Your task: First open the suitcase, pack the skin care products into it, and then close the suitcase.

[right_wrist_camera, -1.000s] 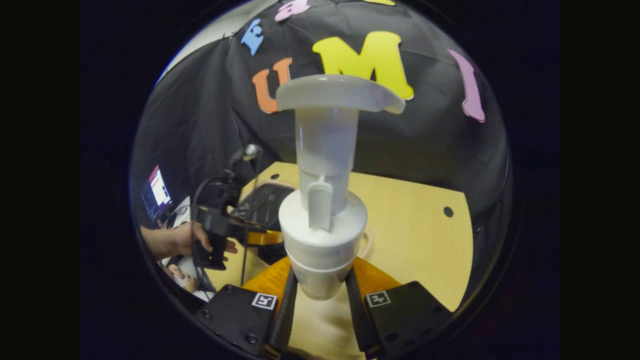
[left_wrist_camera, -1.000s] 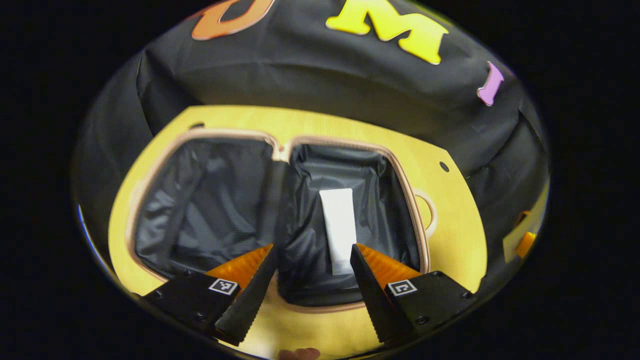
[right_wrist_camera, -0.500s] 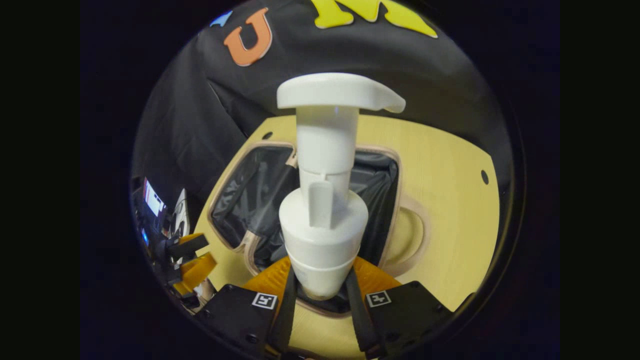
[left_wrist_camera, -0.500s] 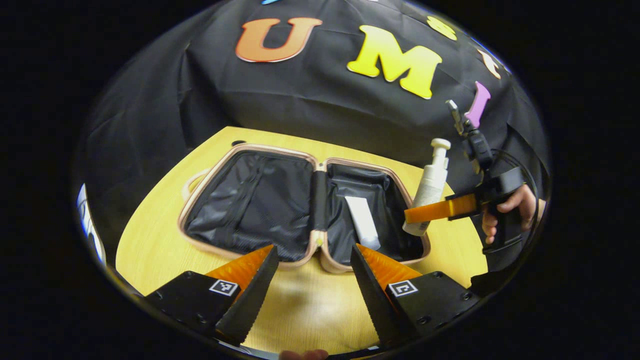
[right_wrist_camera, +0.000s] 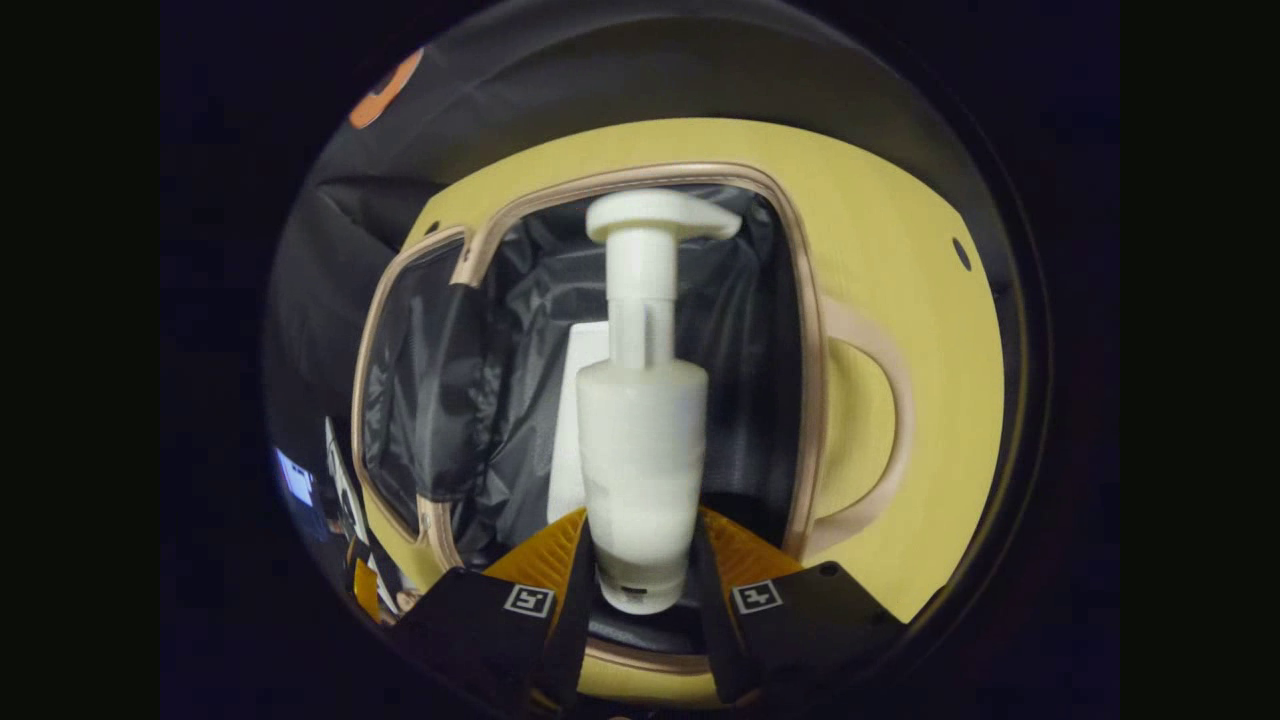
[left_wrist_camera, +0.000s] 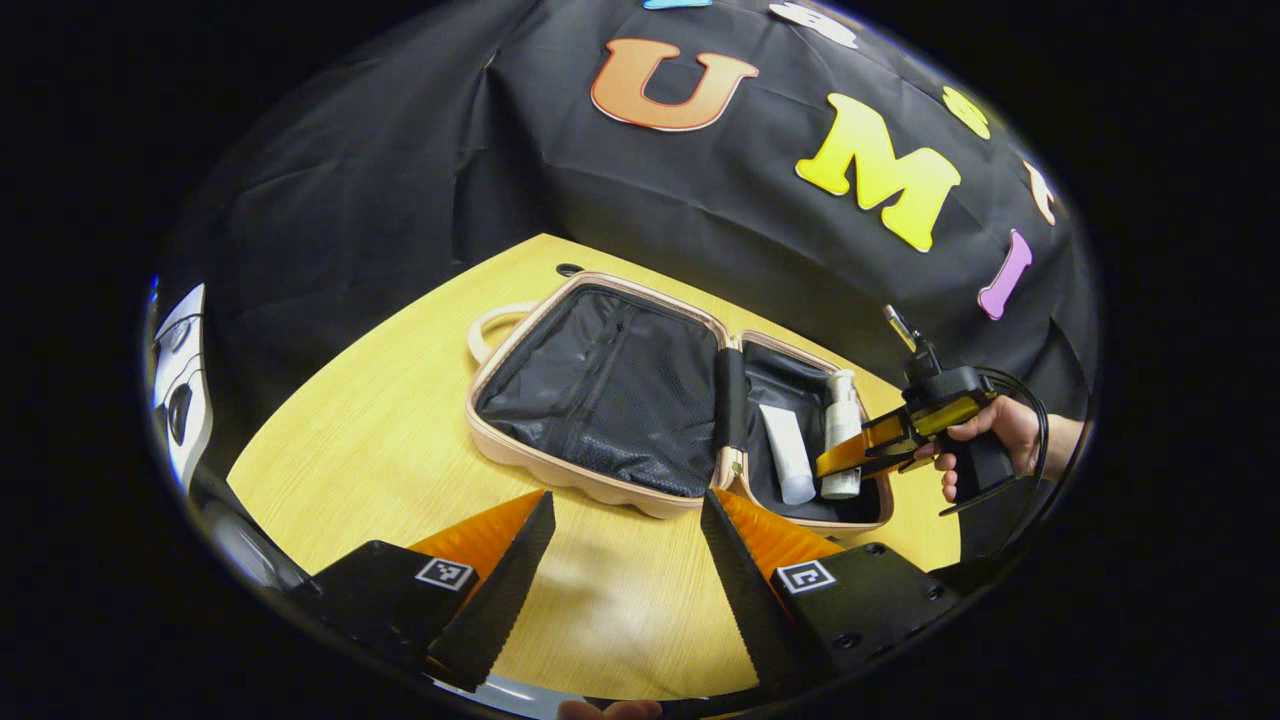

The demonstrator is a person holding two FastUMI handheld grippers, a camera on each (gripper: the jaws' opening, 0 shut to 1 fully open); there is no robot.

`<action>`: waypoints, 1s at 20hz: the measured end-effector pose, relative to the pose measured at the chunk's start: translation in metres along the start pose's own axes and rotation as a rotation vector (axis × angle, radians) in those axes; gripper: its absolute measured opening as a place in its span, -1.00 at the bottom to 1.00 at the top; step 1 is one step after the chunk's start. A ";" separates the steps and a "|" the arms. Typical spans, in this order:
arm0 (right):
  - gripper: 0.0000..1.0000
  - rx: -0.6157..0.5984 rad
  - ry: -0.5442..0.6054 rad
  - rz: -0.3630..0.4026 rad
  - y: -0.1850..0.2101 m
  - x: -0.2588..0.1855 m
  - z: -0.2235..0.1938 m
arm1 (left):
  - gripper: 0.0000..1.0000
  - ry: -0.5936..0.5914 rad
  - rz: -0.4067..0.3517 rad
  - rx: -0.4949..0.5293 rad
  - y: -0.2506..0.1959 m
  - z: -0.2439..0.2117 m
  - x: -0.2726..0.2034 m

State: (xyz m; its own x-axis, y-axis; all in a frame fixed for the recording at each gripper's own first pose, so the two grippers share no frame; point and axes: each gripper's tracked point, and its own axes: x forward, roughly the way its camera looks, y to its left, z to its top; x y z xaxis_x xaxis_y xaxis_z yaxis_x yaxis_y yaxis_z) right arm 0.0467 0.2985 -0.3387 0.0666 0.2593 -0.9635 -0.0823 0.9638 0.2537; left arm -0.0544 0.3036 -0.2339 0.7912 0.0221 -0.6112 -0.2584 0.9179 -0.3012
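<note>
A pink suitcase (left_wrist_camera: 590, 487) lies open on the yellow table, both halves lined in black. In its right half rest a white tube (left_wrist_camera: 785, 453) and, beside it, a white pump bottle (left_wrist_camera: 842, 430). My right gripper (left_wrist_camera: 860, 450), held by a hand (left_wrist_camera: 985, 430), reaches in from the right. In the right gripper view the pump bottle (right_wrist_camera: 640, 450) lies lengthwise over the lining, pump head pointing away, with my right gripper (right_wrist_camera: 642, 520) shut on its lower body. The tube (right_wrist_camera: 575, 400) lies just left of it. My left gripper (left_wrist_camera: 625, 497) hovers open over bare table in front of the suitcase.
The suitcase's handles (left_wrist_camera: 485, 325) (right_wrist_camera: 890, 400) stick out flat on the table (left_wrist_camera: 380, 420) at both outer sides. A small hole (left_wrist_camera: 570, 269) marks the table's far edge. Black cloth hangs behind the table. A lit screen (right_wrist_camera: 295, 480) glows beyond the table's left side.
My right gripper swung over the suitcase, tipped the pump bottle down and lowered it into the right half beside the tube. My left gripper drew back from the suitcase, staying open.
</note>
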 end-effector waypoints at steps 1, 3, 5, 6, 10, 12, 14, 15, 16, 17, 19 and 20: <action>-0.05 0.007 0.002 -0.017 -0.004 0.002 0.001 | 0.88 -0.003 0.000 -0.003 0.001 0.003 0.000; -0.05 0.006 0.006 -0.031 -0.003 0.005 -0.001 | 0.88 -0.001 -0.001 -0.004 0.003 0.004 -0.001; -0.05 -0.021 0.013 -0.059 -0.006 0.008 -0.004 | 0.88 0.000 -0.003 0.000 0.002 0.004 0.000; -0.05 -0.029 0.014 -0.074 -0.007 0.010 -0.005 | 0.88 0.000 -0.006 0.000 0.002 0.005 0.000; 0.00 -0.033 0.006 -0.082 -0.004 0.010 -0.008 | 0.88 -0.004 -0.006 0.008 0.005 0.010 0.001; 0.06 -0.058 -0.012 -0.086 -0.003 0.006 -0.008 | 0.89 -0.014 -0.012 0.017 0.010 0.014 0.002; 0.21 -0.140 0.004 -0.085 -0.001 -0.012 -0.019 | 0.89 -0.021 -0.004 0.015 0.019 0.023 0.004; 0.39 -0.184 -0.018 -0.095 -0.001 -0.017 -0.018 | 0.89 -0.036 -0.001 0.016 0.026 0.030 0.005; 0.42 -0.219 -0.057 -0.098 -0.001 -0.027 -0.015 | 0.89 -0.051 -0.004 0.015 0.032 0.036 0.007; 0.50 -0.249 -0.101 -0.092 0.000 -0.038 -0.013 | 0.89 -0.066 -0.013 0.004 0.039 0.043 0.008; 0.48 -0.312 -0.231 -0.034 0.009 -0.068 -0.001 | 0.89 -0.111 -0.048 -0.043 0.051 0.062 0.013; 0.50 -0.368 -0.313 0.027 0.019 -0.084 0.005 | 0.89 -0.126 -0.068 -0.080 0.059 0.069 0.019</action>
State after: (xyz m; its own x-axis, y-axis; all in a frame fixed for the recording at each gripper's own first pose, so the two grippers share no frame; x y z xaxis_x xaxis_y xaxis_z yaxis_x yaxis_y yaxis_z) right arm 0.0442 0.2956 -0.2522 0.3509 0.3447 -0.8706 -0.4310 0.8849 0.1766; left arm -0.0168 0.3852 -0.2126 0.8702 0.0146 -0.4925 -0.2411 0.8844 -0.3997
